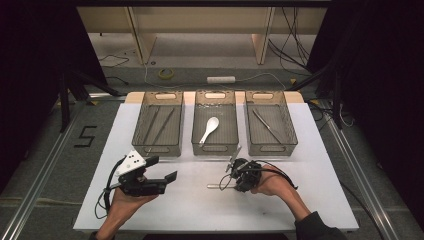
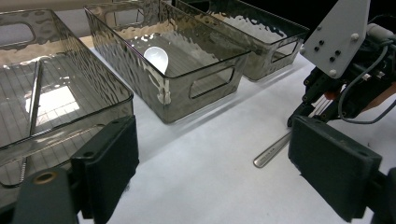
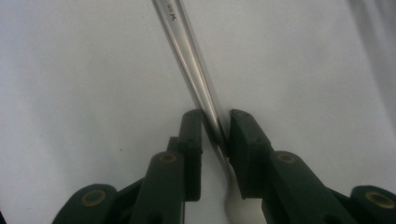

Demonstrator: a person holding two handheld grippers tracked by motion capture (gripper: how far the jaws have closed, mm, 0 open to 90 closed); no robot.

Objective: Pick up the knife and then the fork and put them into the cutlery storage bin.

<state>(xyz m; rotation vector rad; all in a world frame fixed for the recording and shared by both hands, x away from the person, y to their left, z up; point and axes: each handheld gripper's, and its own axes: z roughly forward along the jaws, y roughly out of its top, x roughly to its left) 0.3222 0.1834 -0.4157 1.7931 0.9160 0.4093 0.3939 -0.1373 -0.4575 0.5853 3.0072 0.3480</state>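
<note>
Metal handle (image 3: pixel 194 70) lying on the white table (image 1: pixel 200 205): we see our right gripper (image 3: pixel 215 128) clamped on it, our left gripper (image 2: pixel 210 163) held apart, gripping nothing.

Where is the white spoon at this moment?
In the high view, the white spoon lies inside the middle bin of the three at the far side of the table, its bowl pointing away from the person.

Metal utensil (image 3: pixel 191 60) head hidden behind the right claw (image 3: pixel 215 135), handle cut off at top edge
</note>
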